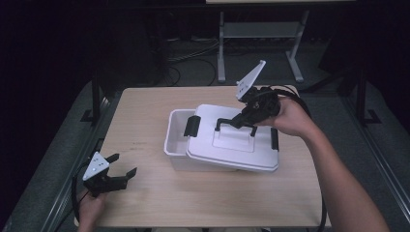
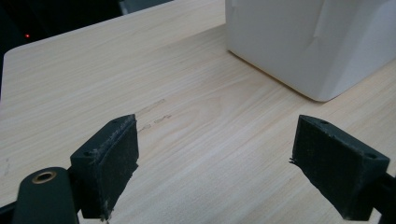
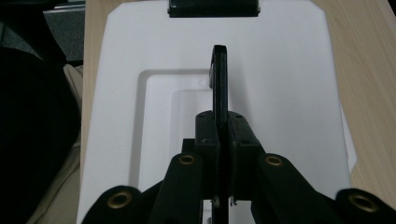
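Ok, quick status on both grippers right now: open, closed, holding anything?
Left gripper: open, holding nothing, low over the table.
Right gripper: closed on the lid's black handle.

The left gripper (image 2: 215, 163) hung over the wooden desk (image 2: 93, 74) with its two black jaws wide apart. A white box (image 2: 303, 42) sat on the desk farther ahead.
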The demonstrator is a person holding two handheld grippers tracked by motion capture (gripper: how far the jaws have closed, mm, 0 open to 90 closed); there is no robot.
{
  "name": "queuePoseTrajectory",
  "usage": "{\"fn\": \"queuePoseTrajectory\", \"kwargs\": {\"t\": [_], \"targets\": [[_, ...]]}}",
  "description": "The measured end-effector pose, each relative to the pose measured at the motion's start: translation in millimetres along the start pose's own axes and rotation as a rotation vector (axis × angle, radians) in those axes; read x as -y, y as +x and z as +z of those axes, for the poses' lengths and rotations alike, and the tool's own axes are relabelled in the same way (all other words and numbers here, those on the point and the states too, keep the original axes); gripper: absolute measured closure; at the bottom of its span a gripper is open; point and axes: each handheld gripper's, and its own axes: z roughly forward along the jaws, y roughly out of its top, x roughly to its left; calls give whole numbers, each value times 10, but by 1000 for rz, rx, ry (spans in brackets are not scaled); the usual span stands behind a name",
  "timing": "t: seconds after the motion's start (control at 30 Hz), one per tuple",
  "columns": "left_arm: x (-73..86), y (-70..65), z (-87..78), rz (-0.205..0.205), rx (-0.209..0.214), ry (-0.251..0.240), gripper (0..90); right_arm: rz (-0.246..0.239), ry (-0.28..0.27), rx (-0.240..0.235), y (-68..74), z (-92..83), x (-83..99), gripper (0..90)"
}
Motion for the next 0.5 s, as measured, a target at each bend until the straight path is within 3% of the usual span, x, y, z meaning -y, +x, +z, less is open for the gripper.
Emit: {"fn": "queuePoseTrajectory", "kwargs": {"t": [0.5], "targets": [[-5,2,8,2,0,1,138,-29,4,-39,-187,242,-281,842]]}}
